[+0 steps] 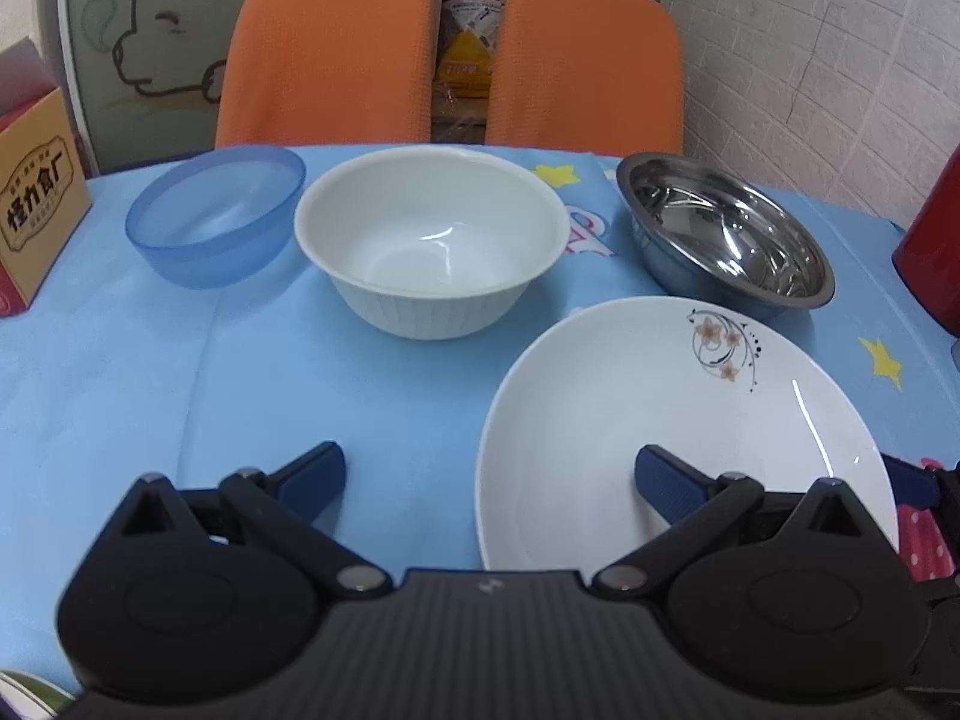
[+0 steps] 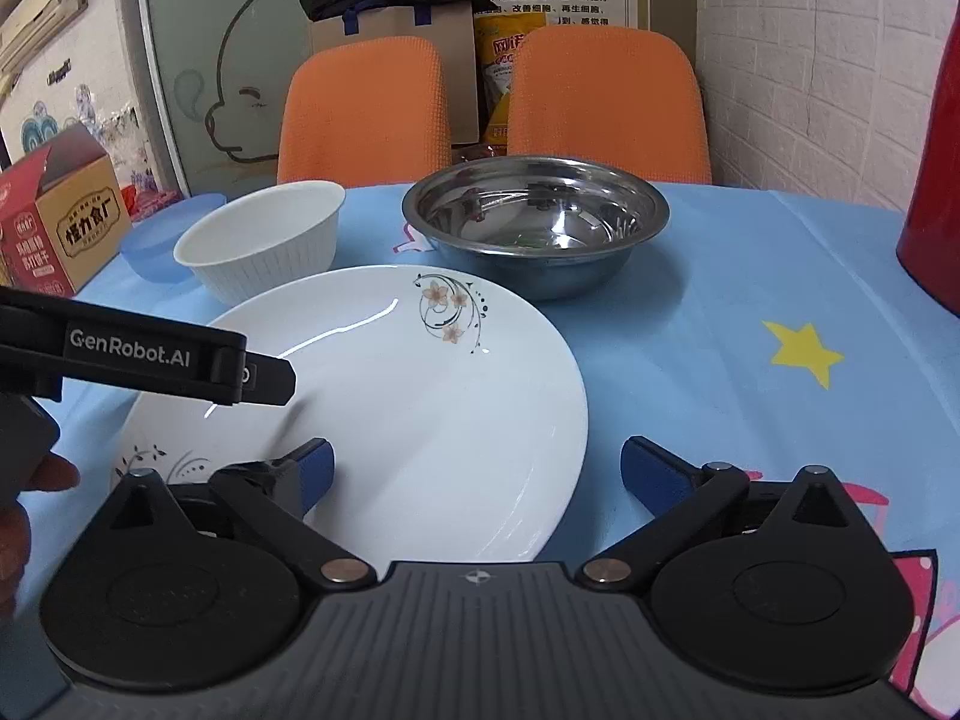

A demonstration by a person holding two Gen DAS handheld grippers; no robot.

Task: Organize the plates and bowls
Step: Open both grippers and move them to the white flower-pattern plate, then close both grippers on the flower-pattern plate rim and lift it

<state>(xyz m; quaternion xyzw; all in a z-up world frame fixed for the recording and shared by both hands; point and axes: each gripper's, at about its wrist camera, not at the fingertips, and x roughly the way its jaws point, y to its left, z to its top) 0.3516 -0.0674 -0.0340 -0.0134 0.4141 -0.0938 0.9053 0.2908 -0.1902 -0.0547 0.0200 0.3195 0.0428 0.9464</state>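
Note:
A white flower-patterned plate (image 1: pixel 672 420) lies on the blue tablecloth near me; it also shows in the right wrist view (image 2: pixel 420 408). Behind it stand a blue plastic bowl (image 1: pixel 219 216), a white ribbed bowl (image 1: pixel 432 240) and a steel bowl (image 1: pixel 726 228). My left gripper (image 1: pixel 489 480) is open, its right finger over the plate's left part, and it holds nothing. My right gripper (image 2: pixel 477 474) is open and empty, straddling the plate's right rim. The left gripper's body (image 2: pixel 150 360) shows from the side over the plate.
Two orange chairs (image 1: pixel 327 54) stand behind the table. A cardboard box (image 1: pixel 36 204) sits at the left edge. A red jug (image 2: pixel 936 180) stands at the right. A white brick wall is on the right side.

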